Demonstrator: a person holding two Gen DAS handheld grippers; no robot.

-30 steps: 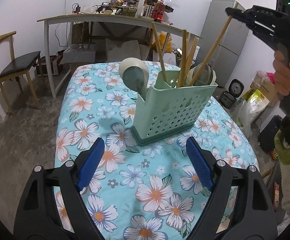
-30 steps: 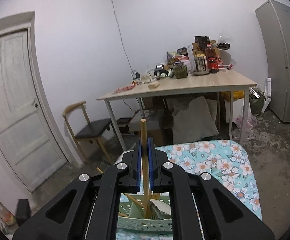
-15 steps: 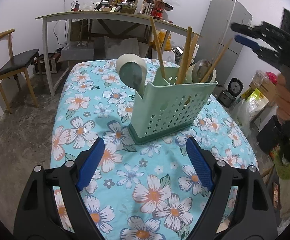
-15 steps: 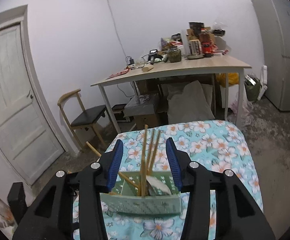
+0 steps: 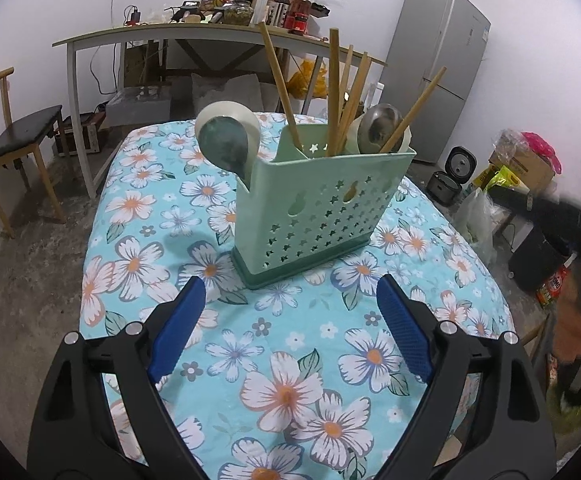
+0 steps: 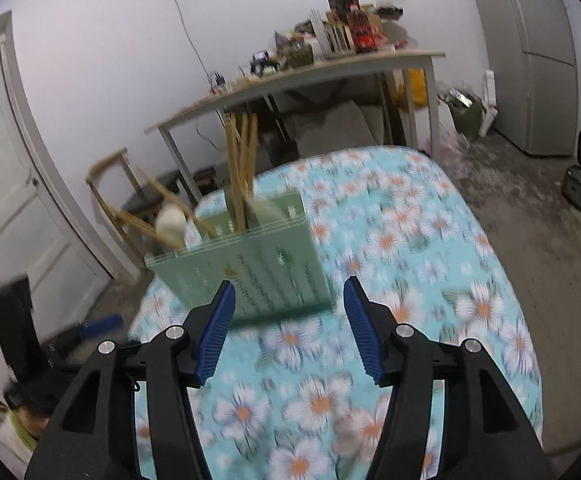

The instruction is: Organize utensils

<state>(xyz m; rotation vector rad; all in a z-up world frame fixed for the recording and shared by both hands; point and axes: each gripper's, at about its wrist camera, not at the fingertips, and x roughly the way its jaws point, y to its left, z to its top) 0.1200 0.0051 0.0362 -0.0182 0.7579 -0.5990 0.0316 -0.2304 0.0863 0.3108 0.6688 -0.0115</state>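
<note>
A pale green utensil holder (image 5: 314, 212) stands upright on the floral tablecloth (image 5: 282, 360). It holds several wooden chopsticks (image 5: 340, 92), a dark green spoon (image 5: 222, 146) with a white spoon behind it, and a metal spoon (image 5: 380, 128). My left gripper (image 5: 290, 332) is open and empty, in front of the holder. My right gripper (image 6: 288, 328) is open and empty, low over the cloth on the holder's (image 6: 250, 268) other side. Its view is blurred.
A long wooden table (image 5: 194, 36) with clutter stands at the back wall. A wooden chair (image 5: 6, 148) is at the left, a grey fridge (image 5: 438, 72) and a rice cooker (image 5: 452, 174) at the right. A white door (image 6: 14, 208) shows in the right wrist view.
My right gripper let go of the chopstick, which now stands in the holder. It opened, drew back and dropped low beside the table. The left gripper stayed open.
</note>
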